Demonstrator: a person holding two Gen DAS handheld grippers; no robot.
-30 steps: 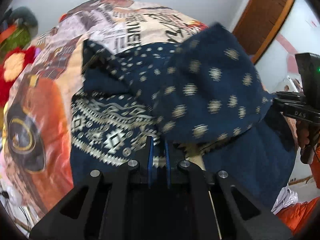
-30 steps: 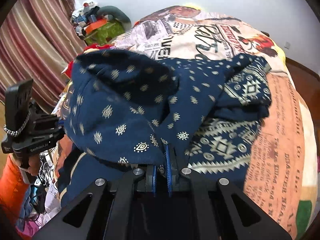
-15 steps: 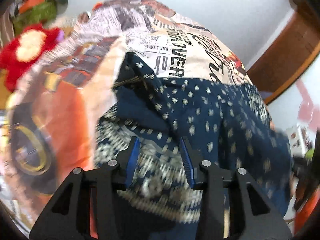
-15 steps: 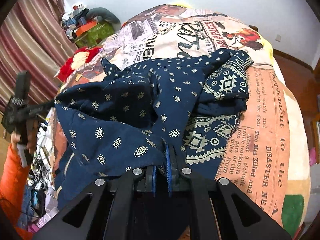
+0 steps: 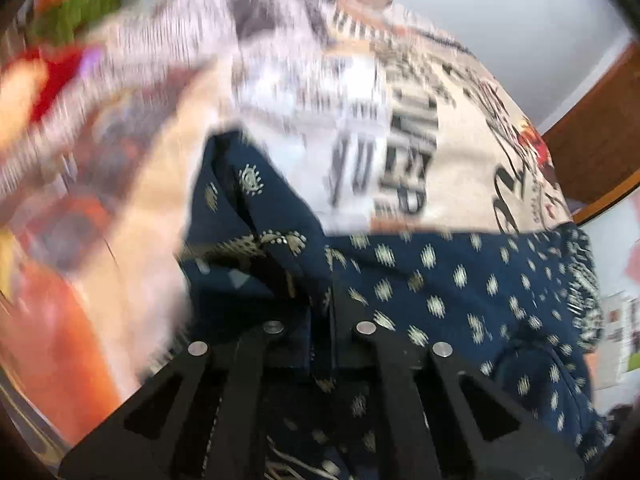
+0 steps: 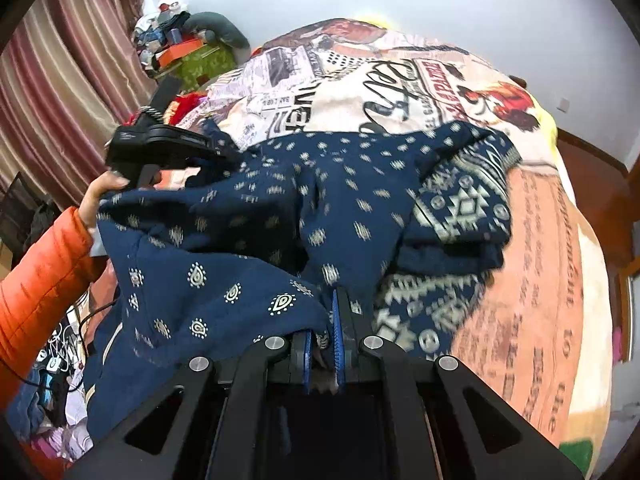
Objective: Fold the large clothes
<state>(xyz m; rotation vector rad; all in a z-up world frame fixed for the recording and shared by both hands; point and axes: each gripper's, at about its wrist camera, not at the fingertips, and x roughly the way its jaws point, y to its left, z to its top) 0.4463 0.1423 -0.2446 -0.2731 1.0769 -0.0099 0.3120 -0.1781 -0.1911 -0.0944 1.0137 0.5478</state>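
Navy patterned garment (image 6: 320, 208) lies bunched across the near half of the bed (image 6: 532, 280), on a printed newspaper-style blanket (image 6: 360, 80); its banded geometric hem (image 6: 464, 208) is folded up toward the bed's right edge. Right tool (image 6: 322, 336) is pressed together, pinching a fold of the garment at the bed's near edge, blue pads (image 6: 338, 328) showing on either side of the cloth. Left tool (image 5: 320, 320) has just been closing and now sits pressed together on navy cloth near the garment's far-left corner; the left wrist view is blurred, so exact pad contact is hard to read. In the right wrist view the left tool body (image 6: 160, 148) shows at the bed's left edge, held by a hand (image 6: 98, 196) with an orange sleeve (image 6: 36, 288), cloth draped over the hand. Around: red plush item (image 5: 44, 80) by the bed's far-left corner, a green box with clutter on top (image 6: 200, 60) behind it, striped curtain (image 6: 60, 92) on the left, cables and a clothes pile on the floor (image 6: 56, 360) lower left. White wall (image 6: 440, 0) behind, wooden trim (image 5: 596, 128) at right.
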